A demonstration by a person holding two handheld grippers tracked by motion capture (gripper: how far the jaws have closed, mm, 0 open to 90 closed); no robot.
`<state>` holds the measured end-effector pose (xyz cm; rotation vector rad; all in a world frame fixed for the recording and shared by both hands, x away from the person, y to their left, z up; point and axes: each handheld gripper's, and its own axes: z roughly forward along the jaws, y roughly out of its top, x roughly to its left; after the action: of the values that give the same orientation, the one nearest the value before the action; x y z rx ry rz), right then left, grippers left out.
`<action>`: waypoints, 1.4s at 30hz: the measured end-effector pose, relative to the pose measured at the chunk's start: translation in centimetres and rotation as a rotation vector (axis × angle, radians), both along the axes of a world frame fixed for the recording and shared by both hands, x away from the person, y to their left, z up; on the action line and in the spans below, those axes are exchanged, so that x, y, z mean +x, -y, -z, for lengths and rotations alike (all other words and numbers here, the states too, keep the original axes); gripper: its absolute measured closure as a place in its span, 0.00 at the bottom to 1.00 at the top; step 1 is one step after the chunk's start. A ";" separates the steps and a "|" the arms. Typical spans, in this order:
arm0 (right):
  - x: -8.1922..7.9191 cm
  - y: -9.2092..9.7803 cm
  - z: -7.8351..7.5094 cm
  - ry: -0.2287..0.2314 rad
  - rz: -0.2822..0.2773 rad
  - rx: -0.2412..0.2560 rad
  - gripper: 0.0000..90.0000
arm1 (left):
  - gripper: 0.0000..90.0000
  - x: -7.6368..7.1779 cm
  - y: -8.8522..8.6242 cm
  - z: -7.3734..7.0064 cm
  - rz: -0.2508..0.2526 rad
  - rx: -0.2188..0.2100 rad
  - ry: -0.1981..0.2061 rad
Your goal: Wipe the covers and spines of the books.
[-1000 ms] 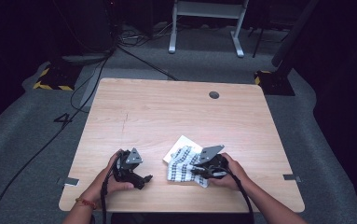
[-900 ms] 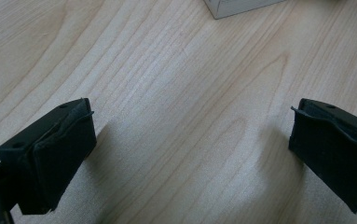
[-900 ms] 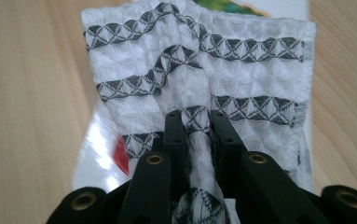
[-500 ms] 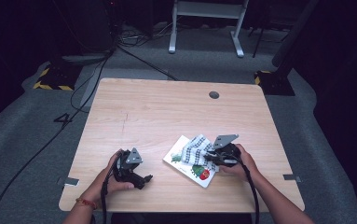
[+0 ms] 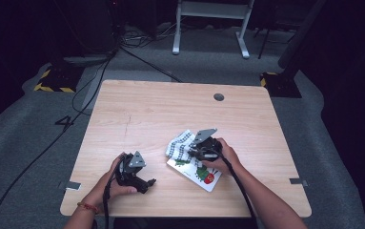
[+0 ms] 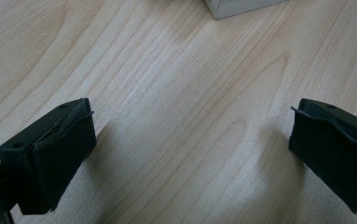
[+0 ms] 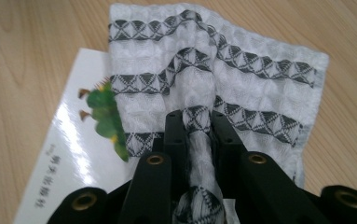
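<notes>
Right gripper [image 7: 198, 122]: jaws pinched on a bunched fold of the cloth [image 7: 241, 79], which fans out ahead of the tips and drapes half over the book [image 7: 69, 154] lying under and to the jaws' left. Step in hand, by the look of it: dragging the cloth off the book. Left gripper [image 6: 190, 154]: jaws spread wide over bare table [image 6: 167, 70], nothing between them. Next move likely calls for a firm grip and a level pull, so the book stays put.
</notes>
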<state>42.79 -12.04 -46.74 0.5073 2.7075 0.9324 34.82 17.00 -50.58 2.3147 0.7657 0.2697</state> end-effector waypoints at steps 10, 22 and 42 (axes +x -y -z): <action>-4.0 -2.7 0.0 -0.013 -0.151 0.000 0.89 | 0.01 0.0 0.0 0.0 -0.001 0.000 0.001; -6.3 7.8 0.6 -0.055 -0.019 0.037 0.89 | 0.00 0.0 0.0 0.0 -0.001 0.000 -0.001; 1.5 2.9 0.1 -0.004 0.084 -0.002 0.89 | 0.00 0.0 0.0 0.0 -0.001 -0.002 -0.001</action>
<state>44.32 -14.91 -46.83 0.6175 2.6674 0.9081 34.82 16.96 -50.59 2.3130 0.7673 0.2680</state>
